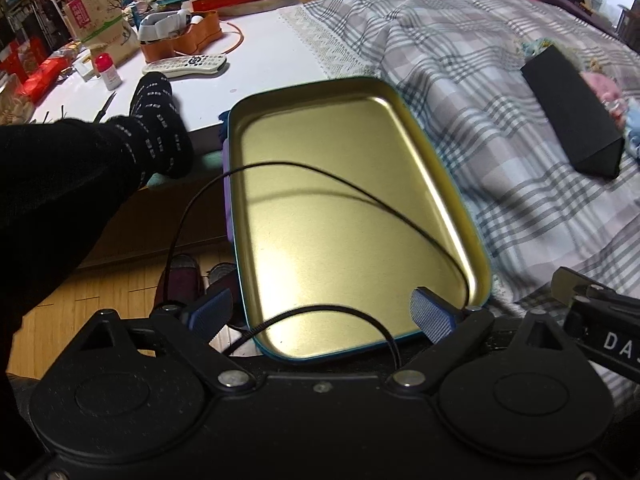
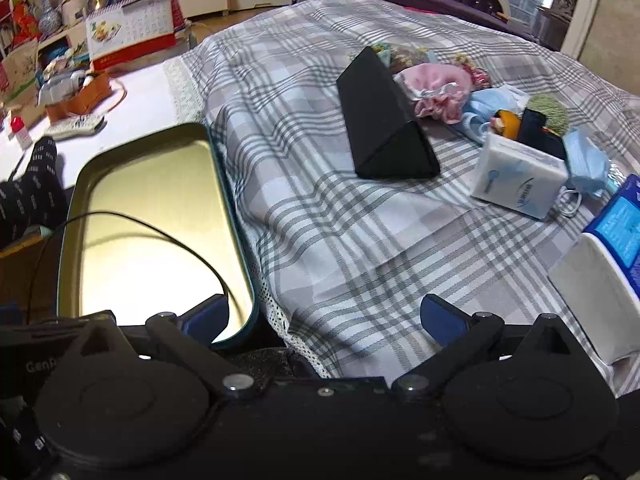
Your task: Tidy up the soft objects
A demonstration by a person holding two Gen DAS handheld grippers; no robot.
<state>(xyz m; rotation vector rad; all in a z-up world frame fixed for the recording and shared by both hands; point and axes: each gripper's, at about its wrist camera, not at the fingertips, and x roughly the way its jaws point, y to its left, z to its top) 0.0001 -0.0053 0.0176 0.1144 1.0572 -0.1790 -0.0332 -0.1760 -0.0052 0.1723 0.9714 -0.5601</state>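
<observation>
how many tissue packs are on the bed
2 that I can tell. One white tissue pack lies right of the black triangular case; a blue-and-white one sits at the right edge. The soft pile may hide more.

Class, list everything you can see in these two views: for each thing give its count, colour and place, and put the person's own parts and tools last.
Tin tray: one, gold inside, teal rim, empty, at the bedspread's edge.
Bedspread: one, grey plaid.
Triangular case: one, black, on the bedspread.
Pouch: one, pink, behind the case.
Face mask: one, blue, far right.
Tissue packs: two, white, right side.
Remote: one, white, on the table.
Calendar: one, red base.
Socked foot: one, black.
Left gripper: open.
Right gripper: open.
</observation>
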